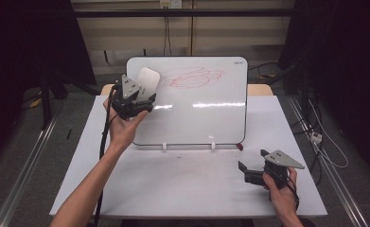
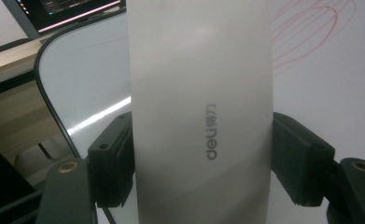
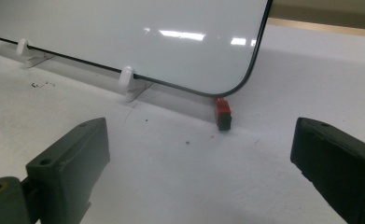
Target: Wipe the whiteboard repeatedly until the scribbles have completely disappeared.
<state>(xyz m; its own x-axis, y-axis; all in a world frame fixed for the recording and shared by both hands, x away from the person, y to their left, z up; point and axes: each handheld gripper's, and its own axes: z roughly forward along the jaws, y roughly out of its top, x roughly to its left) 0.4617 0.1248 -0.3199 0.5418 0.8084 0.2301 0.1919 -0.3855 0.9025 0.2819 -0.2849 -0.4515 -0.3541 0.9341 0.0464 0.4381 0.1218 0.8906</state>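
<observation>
Ideally the left gripper (image 1: 142, 94), pinching the white eraser (image 1: 147, 78), presses it flat across the red scribble (image 1: 194, 78) near the whiteboard (image 1: 197, 118)'s top edge.

White surface (image 1: 187, 184) bearing an upright whiteboard (image 1: 197, 118) on two white clips (image 1: 164, 146); small red-and-black block (image 3: 223, 113) lying beside its corner.

Laboratory recording bay: white table (image 1: 187, 189) between dark curtains (image 1: 343, 56), floor rails (image 1: 26, 165), trailing cables (image 1: 327, 149), wall socket (image 1: 169, 4), monitor (image 2: 68, 11).
</observation>
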